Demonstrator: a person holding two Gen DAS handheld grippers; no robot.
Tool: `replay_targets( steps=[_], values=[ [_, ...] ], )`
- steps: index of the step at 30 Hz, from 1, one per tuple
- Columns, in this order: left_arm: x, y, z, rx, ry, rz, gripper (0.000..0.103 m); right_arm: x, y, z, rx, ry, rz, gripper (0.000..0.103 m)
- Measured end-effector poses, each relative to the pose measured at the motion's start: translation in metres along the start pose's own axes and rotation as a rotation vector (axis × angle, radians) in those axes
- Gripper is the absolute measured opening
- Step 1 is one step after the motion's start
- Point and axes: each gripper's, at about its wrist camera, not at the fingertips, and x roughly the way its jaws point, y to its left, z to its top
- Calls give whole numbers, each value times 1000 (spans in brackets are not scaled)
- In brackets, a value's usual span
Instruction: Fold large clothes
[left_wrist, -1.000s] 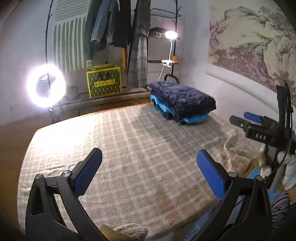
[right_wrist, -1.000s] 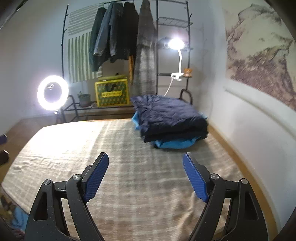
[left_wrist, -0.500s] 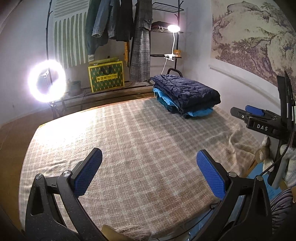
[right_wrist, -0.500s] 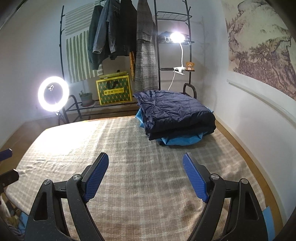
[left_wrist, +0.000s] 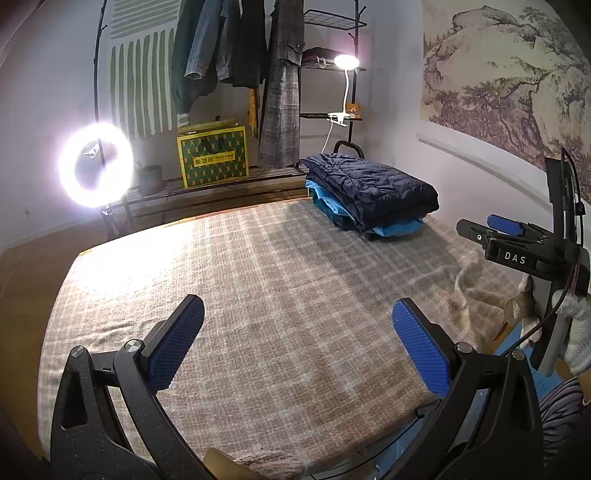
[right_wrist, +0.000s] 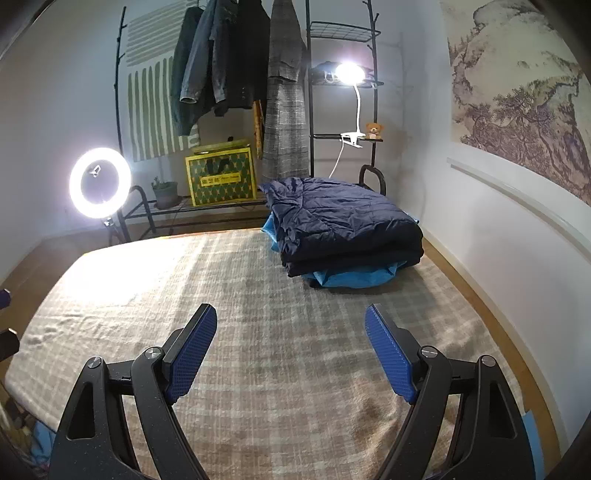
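Note:
A folded navy puffer jacket (left_wrist: 373, 188) lies on a folded light blue garment (left_wrist: 397, 229) at the far right of the bed; both also show in the right wrist view, the navy jacket (right_wrist: 343, 221) on the blue one (right_wrist: 354, 277). My left gripper (left_wrist: 297, 314) is open and empty above the near edge of the plaid blanket (left_wrist: 266, 280). My right gripper (right_wrist: 291, 317) is open and empty above the blanket (right_wrist: 288, 354), short of the stack. The right gripper also shows at the right edge of the left wrist view (left_wrist: 495, 232).
A ring light (left_wrist: 96, 164) on a stand glows at the bed's far left. A clothes rack with hanging coats (right_wrist: 236, 66), a yellow-green box (right_wrist: 221, 177) and a clip lamp (right_wrist: 349, 72) stand behind the bed. The wall (right_wrist: 498, 240) runs along the right side.
Both grippers have drawn back and risen a little, so the far wall and rack sit higher in view. The jaws stay open. The folded stack has not moved.

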Motion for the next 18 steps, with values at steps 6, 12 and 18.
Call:
replay_targets(
  steps=[6, 12, 18],
  values=[
    [-3, -5, 4, 11, -7, 3, 103, 0, 0, 0, -12, 2, -4, 83],
    [-3, -6, 5, 8, -8, 4, 103, -1, 1, 0, -23, -1, -5, 83],
    [-3, -7, 5, 10, -9, 6, 103, 0, 1, 0, -23, 0, -5, 83]
  ],
)
